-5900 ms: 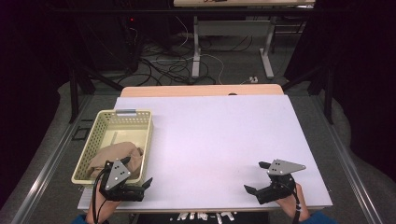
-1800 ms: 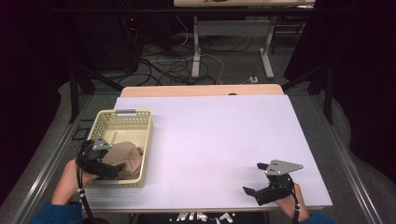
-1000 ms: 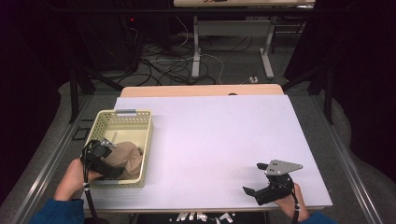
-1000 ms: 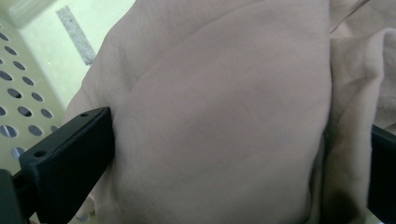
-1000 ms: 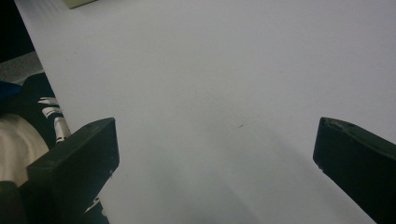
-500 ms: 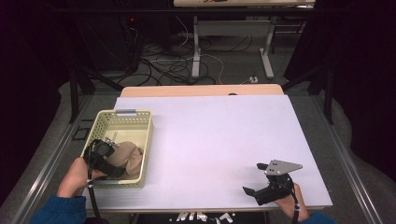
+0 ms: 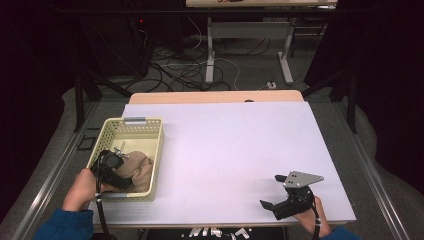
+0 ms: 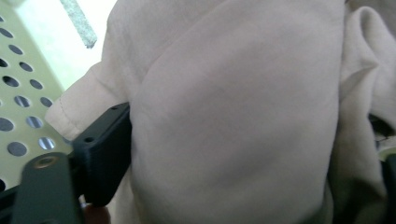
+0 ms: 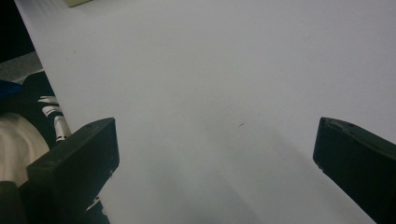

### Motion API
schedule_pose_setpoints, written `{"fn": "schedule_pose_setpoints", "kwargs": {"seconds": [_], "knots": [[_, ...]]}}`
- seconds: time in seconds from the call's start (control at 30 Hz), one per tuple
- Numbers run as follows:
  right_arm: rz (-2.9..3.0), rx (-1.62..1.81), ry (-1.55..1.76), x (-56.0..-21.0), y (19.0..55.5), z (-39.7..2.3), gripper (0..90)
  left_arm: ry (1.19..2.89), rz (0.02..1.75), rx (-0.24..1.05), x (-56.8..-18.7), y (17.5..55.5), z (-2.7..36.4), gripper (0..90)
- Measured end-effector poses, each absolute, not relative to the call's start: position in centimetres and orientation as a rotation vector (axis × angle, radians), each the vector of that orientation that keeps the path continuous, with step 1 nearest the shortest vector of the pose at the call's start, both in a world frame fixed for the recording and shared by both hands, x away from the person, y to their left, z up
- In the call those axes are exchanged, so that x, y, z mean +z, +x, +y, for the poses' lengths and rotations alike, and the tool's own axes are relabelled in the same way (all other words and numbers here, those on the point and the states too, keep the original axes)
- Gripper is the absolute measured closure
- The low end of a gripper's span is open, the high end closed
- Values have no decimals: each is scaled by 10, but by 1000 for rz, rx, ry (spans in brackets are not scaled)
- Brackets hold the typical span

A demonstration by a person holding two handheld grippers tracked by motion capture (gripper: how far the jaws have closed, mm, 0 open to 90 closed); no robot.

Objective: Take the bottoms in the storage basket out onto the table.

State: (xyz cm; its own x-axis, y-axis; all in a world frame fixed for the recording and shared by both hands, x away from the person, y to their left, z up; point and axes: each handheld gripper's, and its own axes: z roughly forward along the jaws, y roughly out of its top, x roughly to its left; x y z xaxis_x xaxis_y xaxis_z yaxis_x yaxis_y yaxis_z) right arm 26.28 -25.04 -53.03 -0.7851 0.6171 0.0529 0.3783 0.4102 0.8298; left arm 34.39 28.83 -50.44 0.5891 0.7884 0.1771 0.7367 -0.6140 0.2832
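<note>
Nearest to me, my right tool (image 7: 281, 195) rests on the white table (image 7: 235, 150) close to its near edge, well apart from everything else; in the right gripper view its two black jaws stand wide apart with only bare table between them, so it is released and holds nothing. My right hand (image 7: 312, 217) sits just behind it at the table's edge. Over on the left side, my left hand (image 7: 80, 187) reaches in from the near-left corner and carries the left tool (image 7: 125, 172) down into the pale yellow perforated basket (image 7: 135, 131). The beige cloth (image 7: 137, 167) lies bunched in the near half of that basket, and the left tool is pushed right into it. In the left gripper view the cloth (image 8: 233, 116) fills the space ahead of the tool, with the left jaw's pad lying flat against a fold and the fabric bulging between the two jaws; the other jaw is mostly hidden by the fabric at the right edge. The jaws have just been closing with the cloth between them, and I read the tool as clenched on the cloth. Beyond the cloth the basket's far half shows its holed floor and a small grey tab (image 7: 135, 120) on the far rim.
</note>
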Motion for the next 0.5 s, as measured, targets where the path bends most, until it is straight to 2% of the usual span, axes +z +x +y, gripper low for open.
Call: {"fn": "schedule_pose_setpoints", "kwargs": {"seconds": [0.27, 0.5], "knots": [[2407, 1300, 883, -530, 262, -251, 1, 2656, 1263, 480, -505, 341, 286, 328], [2400, 1307, 885, -530, 262, -251, 1, 2645, 1244, 505, -504, 339, 286, 395]]}}
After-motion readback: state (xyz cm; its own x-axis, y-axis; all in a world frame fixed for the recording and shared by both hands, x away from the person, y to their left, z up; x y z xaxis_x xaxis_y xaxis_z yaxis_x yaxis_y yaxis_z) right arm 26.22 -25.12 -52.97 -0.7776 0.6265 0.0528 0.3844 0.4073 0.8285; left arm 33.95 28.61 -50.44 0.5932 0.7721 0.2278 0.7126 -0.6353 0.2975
